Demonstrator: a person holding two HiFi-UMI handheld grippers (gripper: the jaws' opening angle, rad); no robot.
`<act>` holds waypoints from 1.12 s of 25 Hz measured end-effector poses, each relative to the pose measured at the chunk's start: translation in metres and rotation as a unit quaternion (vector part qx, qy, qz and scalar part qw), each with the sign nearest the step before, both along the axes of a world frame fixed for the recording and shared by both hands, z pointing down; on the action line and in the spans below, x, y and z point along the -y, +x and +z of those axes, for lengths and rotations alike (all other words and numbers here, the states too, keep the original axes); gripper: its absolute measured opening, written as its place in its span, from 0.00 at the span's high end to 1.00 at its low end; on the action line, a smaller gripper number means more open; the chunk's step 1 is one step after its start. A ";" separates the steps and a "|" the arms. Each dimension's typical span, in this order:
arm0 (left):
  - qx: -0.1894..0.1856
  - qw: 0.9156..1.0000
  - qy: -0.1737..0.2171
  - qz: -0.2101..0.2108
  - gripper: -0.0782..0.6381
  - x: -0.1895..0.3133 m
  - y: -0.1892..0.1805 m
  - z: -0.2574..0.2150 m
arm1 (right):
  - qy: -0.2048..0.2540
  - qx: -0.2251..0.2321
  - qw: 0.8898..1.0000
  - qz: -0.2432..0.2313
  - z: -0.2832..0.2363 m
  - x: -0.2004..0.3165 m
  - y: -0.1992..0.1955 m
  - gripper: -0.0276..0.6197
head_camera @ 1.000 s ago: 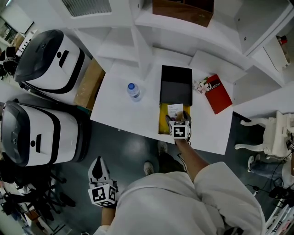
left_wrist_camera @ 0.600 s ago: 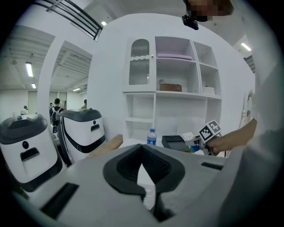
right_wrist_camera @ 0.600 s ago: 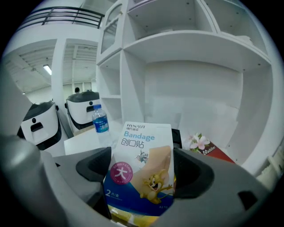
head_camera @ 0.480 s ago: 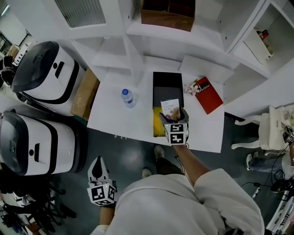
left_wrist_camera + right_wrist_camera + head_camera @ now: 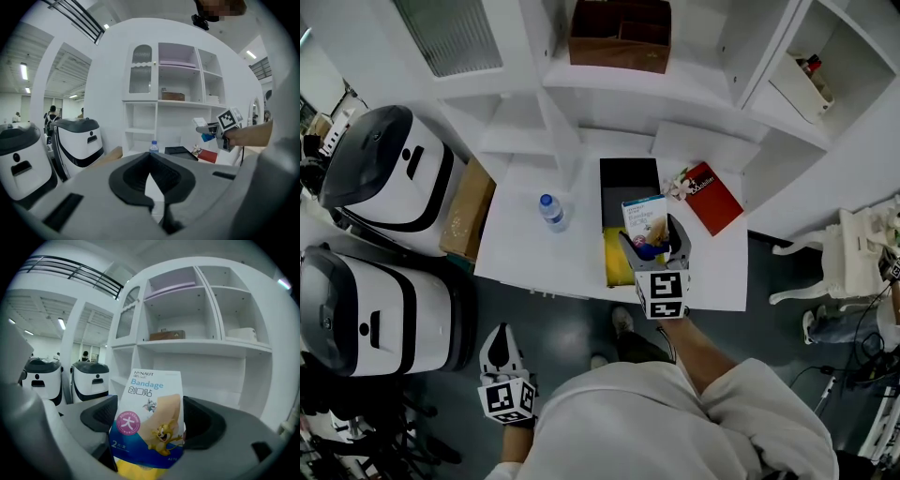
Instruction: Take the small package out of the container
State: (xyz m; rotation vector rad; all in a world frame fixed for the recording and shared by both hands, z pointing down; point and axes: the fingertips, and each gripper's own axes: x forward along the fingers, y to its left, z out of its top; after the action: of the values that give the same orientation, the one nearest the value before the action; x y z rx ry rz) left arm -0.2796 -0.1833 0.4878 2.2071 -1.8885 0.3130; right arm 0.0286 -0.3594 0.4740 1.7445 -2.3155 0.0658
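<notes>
Head view: left claw [image 5: 500,345] is nearest, low beside the person and off the surface [image 5: 525,248]; jaws together, nothing between them. Next out, right claw [image 5: 659,246] is clamped on the lower part of the small package [image 5: 644,217], which stands upright, raised above the open container [image 5: 617,267]. Beyond lie the bottle [image 5: 549,212] and the red book [image 5: 711,197]. Risk, as judged: the grip takes only the thin lower edge, so a quick swing could let the package pivot or slip and drop back into the container.
</notes>
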 end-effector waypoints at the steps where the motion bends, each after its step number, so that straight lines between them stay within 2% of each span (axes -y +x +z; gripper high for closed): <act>1: 0.000 1.000 0.001 0.002 0.88 0.000 0.001 -0.001 | 0.012 0.000 1.000 0.000 -0.009 -0.003 0.001 0.25; 18: 0.002 1.000 0.011 0.025 0.88 -0.007 0.010 -0.011 | 0.139 0.011 0.990 0.002 -0.111 -0.056 0.007 0.25; 28: 0.006 0.999 0.016 0.033 0.88 -0.014 0.017 -0.016 | 0.161 0.014 0.987 0.002 -0.125 -0.076 0.011 0.25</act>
State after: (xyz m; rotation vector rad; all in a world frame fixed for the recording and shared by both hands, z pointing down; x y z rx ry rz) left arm -0.2625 -0.1691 0.4721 2.2969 -1.8438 0.3099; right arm 0.0399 -0.2838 0.3490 1.9020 -2.4518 -0.3030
